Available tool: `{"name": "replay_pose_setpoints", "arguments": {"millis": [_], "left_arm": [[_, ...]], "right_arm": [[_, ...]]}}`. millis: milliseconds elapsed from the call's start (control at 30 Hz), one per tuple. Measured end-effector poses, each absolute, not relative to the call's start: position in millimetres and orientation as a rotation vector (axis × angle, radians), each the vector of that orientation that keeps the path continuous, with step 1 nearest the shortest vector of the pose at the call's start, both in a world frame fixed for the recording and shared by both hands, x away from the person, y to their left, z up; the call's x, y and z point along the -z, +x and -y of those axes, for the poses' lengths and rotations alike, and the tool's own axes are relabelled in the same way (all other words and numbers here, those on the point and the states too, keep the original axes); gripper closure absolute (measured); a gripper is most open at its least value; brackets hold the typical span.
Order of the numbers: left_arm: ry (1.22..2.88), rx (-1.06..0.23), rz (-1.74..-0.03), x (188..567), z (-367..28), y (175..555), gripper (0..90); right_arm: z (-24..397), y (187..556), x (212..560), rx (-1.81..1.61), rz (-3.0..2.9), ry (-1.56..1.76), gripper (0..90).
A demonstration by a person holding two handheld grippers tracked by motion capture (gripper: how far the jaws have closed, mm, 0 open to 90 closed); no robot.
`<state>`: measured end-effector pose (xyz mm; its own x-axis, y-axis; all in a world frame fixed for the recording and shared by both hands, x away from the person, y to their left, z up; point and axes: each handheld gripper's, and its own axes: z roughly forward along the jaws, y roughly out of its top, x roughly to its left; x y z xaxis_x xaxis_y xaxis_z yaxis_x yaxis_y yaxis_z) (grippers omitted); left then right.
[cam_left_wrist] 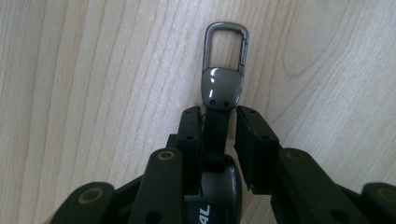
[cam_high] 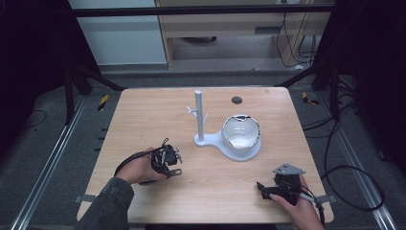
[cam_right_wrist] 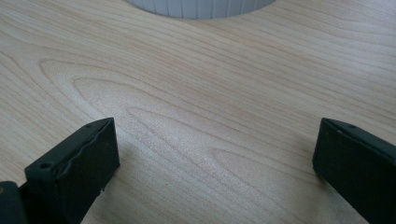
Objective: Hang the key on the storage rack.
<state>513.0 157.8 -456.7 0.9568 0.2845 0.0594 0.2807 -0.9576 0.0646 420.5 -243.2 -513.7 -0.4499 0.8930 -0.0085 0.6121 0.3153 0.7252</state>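
Wood-grain table point(cam_high: 143, 120) carries a pale grey stand point(cam_high: 199, 117) near its centre: an upright post with short pegs, and at its 3 o'clock side a round dish point(cam_high: 241, 133) joined to the same base; what the dish holds cannot be made out from the high view. At about 7 o'clock from the stand the left tool point(cam_high: 173, 162) sits low over the table in the person's left hand point(cam_high: 139, 170). In the left gripper view a dark keychain strap point(cam_left_wrist: 216, 130) runs between its two jaws, which stand slightly apart on either side of it, the left one close against the strap and the right one with a small gap. The strap's grey carabiner clip point(cam_left_wrist: 225, 70) lies flat on the wood just past the jaw tips, at 12 o'clock. At about 5 o'clock from the dish the right tool point(cam_high: 263, 188) rests near the table's front edge, its jaws wide apart with bare wood between them and the ribbed rim of the stand's base point(cam_right_wrist: 201, 8) ahead.
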Motion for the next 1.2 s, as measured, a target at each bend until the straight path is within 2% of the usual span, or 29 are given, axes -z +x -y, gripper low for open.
{"name": "replay_pose_setpoints", "arguments": {"millis": [500, 1200], "left_arm": [[3.063, -0.129, -0.431, 459.6, -156.9, 513.8, 78.7], [3.069, -0.145, -0.439, 459.1, -156.4, 514.9, 79.7]], "right_arm": [[243.1, 420.4, 513.7, -0.928, -2.177, 1.336, 0.7], [243.1, 420.4, 513.6, -0.928, -2.177, 1.336, 0.7]]}}
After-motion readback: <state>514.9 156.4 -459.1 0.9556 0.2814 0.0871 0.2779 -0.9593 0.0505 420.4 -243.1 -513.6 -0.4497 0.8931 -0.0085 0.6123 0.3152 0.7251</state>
